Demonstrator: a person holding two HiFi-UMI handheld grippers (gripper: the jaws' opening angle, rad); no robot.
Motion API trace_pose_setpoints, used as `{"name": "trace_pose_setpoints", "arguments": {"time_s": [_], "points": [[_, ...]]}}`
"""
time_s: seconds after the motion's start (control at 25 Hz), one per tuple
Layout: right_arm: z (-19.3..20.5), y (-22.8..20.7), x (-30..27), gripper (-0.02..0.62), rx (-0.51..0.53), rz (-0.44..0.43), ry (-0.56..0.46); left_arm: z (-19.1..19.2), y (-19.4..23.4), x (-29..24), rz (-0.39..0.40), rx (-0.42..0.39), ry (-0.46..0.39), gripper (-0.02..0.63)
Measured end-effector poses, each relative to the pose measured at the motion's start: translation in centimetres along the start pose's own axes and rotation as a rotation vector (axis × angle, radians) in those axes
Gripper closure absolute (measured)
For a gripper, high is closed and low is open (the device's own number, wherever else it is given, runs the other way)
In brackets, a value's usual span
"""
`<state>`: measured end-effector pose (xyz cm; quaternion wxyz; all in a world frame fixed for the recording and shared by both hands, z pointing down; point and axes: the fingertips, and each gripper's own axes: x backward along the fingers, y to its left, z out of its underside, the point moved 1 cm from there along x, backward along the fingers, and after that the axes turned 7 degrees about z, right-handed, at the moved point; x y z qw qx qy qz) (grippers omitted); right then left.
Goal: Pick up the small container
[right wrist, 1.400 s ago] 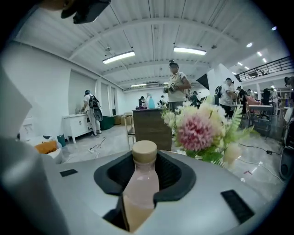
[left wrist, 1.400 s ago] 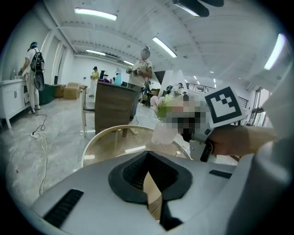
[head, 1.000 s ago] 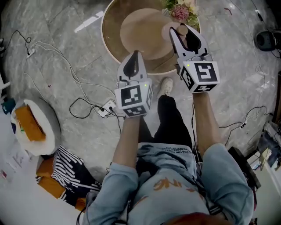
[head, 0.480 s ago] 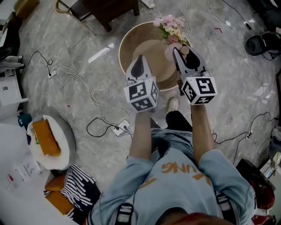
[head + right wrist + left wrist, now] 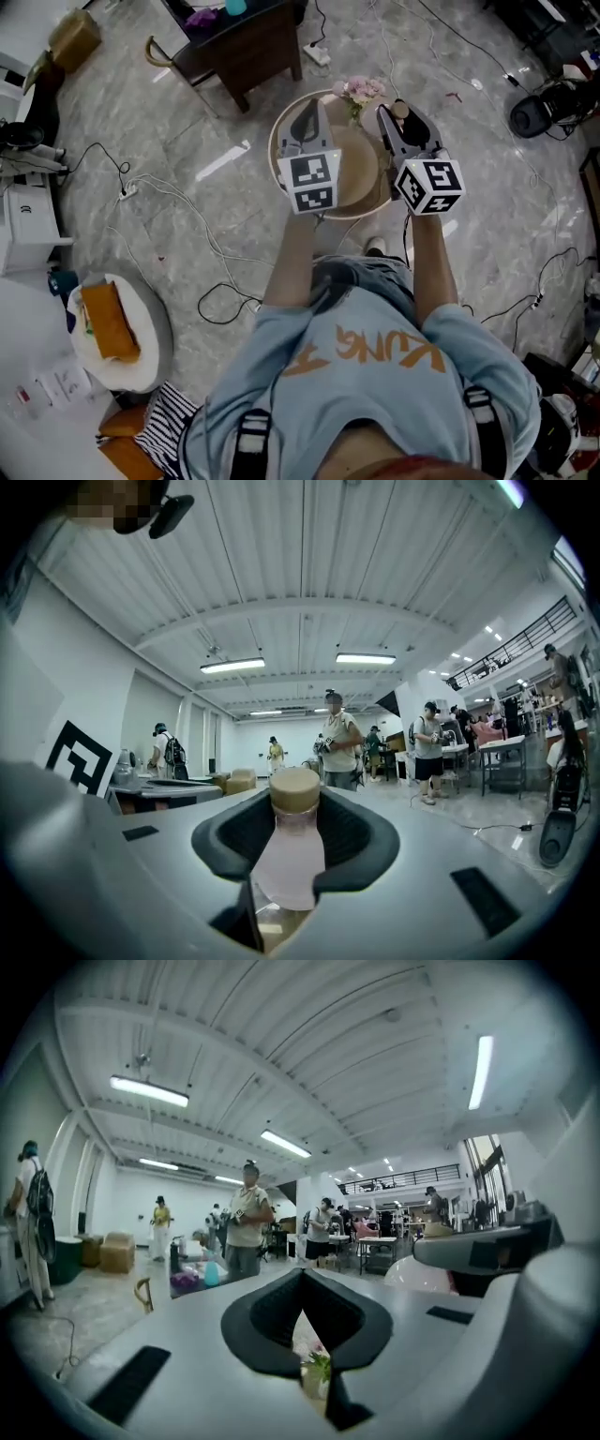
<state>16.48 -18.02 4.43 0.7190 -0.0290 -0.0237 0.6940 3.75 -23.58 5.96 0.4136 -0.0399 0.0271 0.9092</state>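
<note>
A round wooden table [image 5: 361, 178] stands on a grey marble floor [image 5: 487, 216], with pink flowers [image 5: 361, 91] at its far edge. Beyond it is a dark wooden desk [image 5: 253, 47] with a purple thing [image 5: 202, 17] on top. White cables [image 5: 187, 220] trail across the floor from a power strip [image 5: 128, 192]. Near the left edge a white round cushion [image 5: 150, 352] holds an orange block [image 5: 108, 322], and a striped cloth [image 5: 169, 427] lies just beside it. In the wide hall, a person in a light shirt [image 5: 341, 742] stands under strip lights [image 5: 232, 666].
</note>
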Motion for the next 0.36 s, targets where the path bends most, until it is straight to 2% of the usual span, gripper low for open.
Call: {"name": "trace_pose_setpoints", "arguments": {"time_s": [0.08, 0.36], "points": [[-0.9, -0.1, -0.3, 0.443, 0.009, 0.004, -0.02, -1.3, 0.4, -0.3, -0.003, -0.041, -0.022, 0.583], [-2.1, 0.9, -1.1, 0.443, 0.033, 0.003, -0.038, -2.7, 1.7, 0.5, -0.001, -0.037, -0.06, 0.583]]}}
